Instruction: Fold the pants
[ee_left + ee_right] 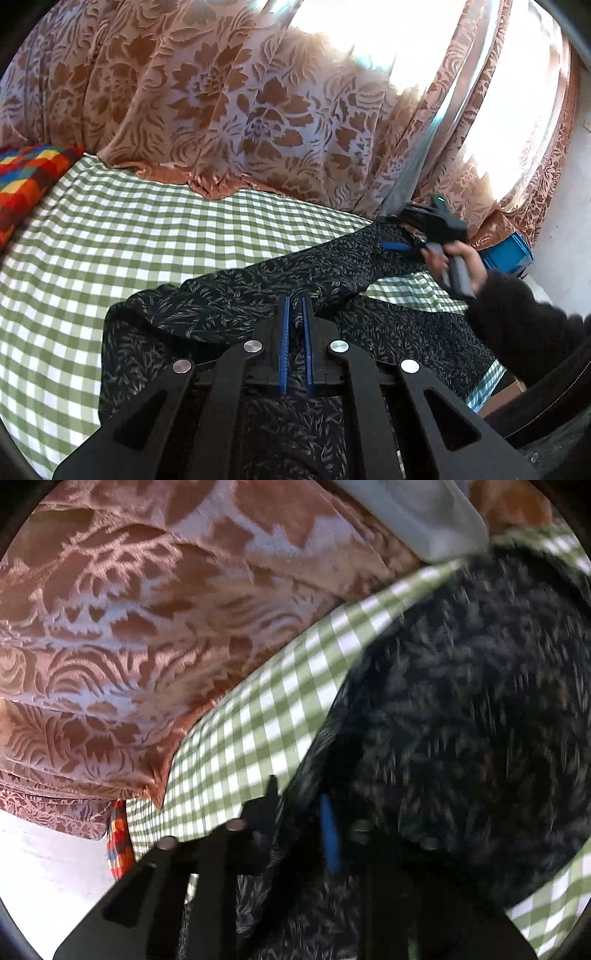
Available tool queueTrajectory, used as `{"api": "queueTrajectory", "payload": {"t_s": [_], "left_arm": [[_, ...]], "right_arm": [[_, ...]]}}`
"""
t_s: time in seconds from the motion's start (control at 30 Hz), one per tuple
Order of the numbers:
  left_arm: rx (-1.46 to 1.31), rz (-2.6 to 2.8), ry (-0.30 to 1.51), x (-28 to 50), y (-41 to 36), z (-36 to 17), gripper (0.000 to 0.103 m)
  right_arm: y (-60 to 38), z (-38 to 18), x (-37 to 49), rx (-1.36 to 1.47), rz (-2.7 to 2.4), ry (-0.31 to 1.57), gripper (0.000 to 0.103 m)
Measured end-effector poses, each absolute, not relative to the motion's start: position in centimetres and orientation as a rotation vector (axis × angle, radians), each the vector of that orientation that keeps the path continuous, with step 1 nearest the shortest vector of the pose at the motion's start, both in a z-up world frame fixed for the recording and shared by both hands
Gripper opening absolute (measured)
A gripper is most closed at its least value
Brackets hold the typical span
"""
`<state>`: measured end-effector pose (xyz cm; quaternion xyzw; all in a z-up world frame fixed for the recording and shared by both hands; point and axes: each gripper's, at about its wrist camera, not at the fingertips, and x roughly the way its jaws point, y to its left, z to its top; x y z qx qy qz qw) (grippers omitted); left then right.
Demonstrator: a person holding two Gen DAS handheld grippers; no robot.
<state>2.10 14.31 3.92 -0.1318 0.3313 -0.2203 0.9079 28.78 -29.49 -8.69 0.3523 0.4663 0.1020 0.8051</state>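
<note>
Dark leaf-print pants (258, 280) lie stretched across a green-and-white checked bed sheet (147, 229). My left gripper (295, 302) is shut on a bunched part of the pants near the front, with cloth pinched between its blue pads. At the far right, a hand (461, 262) in a dark sleeve holds my right gripper (400, 245) at the end of one pant leg. The right wrist view is blurred. There, the pants (461, 701) fill the right side and my right gripper (299, 797) is shut on their cloth.
A brown floral curtain (221, 92) hangs along the far side of the bed and drapes onto the sheet (277, 720). A multicoloured pillow (26, 177) lies at the left end. A blue crate (506, 254) stands beyond the bed at the right.
</note>
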Motion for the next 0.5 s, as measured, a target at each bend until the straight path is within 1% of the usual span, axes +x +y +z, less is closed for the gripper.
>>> {"api": "queueTrajectory", "payload": {"t_s": [0.17, 0.33, 0.4, 0.5], "left_arm": [[-0.288, -0.442, 0.690, 2.5, 15.3, 4.3, 0.005], [-0.276, -0.370, 0.666, 5.2, 16.7, 6.0, 0.005], [-0.253, -0.316, 0.626, 6.8, 17.6, 7.5, 0.005], [-0.248, -0.210, 0.556, 9.4, 19.9, 10.0, 0.005]], "right_arm": [[-29.3, -2.6, 26.4, 0.625, 0.296, 0.836, 0.006], [-30.6, 3.0, 18.1, 0.568, 0.470, 0.656, 0.006], [-30.6, 3.7, 14.3, 0.523, 0.532, 0.632, 0.006], [-30.1, 2.6, 8.8, 0.467, 0.613, 0.670, 0.006]]}}
